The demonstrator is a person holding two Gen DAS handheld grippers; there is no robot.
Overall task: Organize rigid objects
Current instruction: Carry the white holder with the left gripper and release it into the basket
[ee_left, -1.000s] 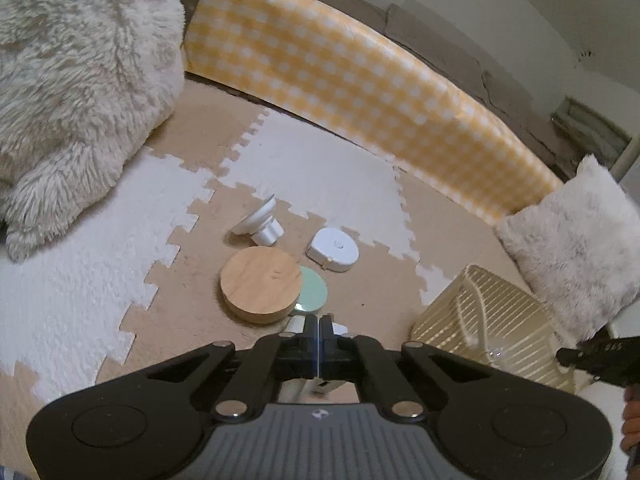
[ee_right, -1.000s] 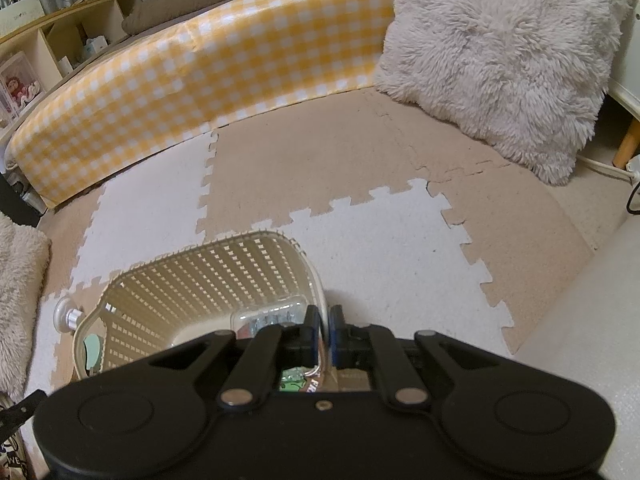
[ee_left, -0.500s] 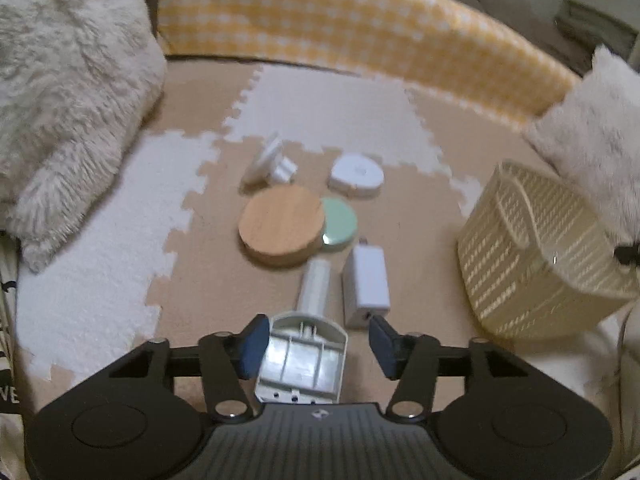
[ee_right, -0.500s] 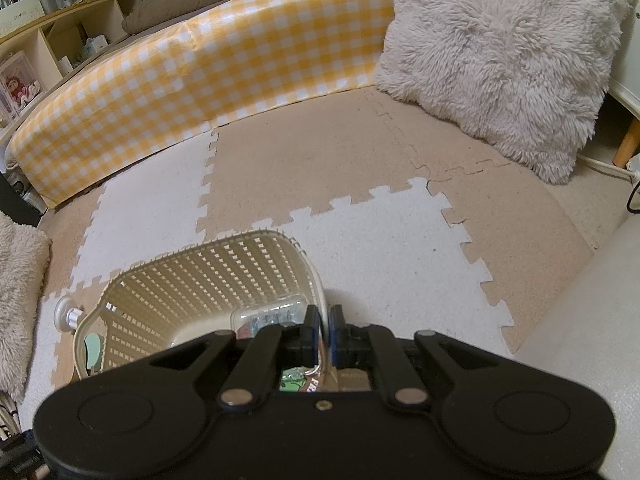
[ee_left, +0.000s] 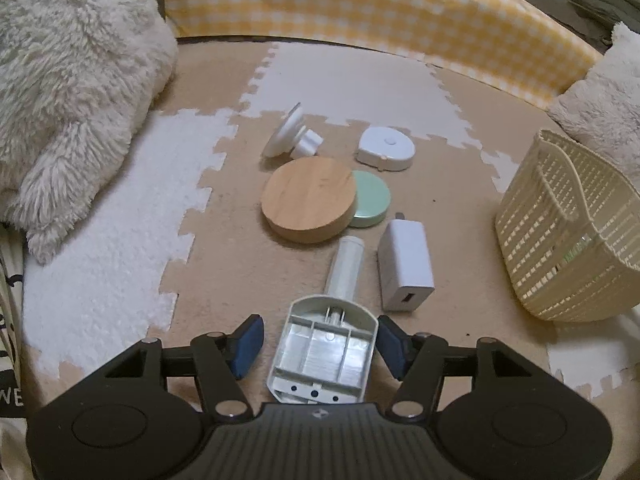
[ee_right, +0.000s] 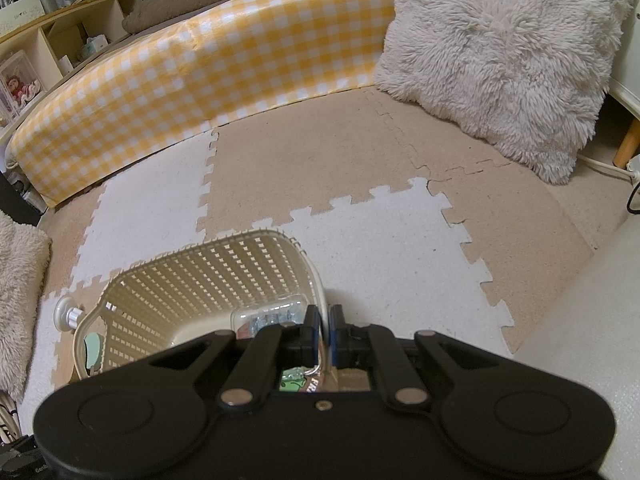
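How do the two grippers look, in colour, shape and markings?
Both are matte black. The left gripper has a ribbed grey centre plate with a small round emblem, round side discs, silver pivot pins and blue pads. The right gripper has a smooth black body, one centre screw and blue pads too.

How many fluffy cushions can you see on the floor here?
2: one big fluffy cushion at the left edge of the mat, another by the right end of the checked bumper. More may lie out of view.

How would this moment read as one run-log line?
left tool: opening around grey tray | right tool: shut on basket rim | phase: pre-grasp
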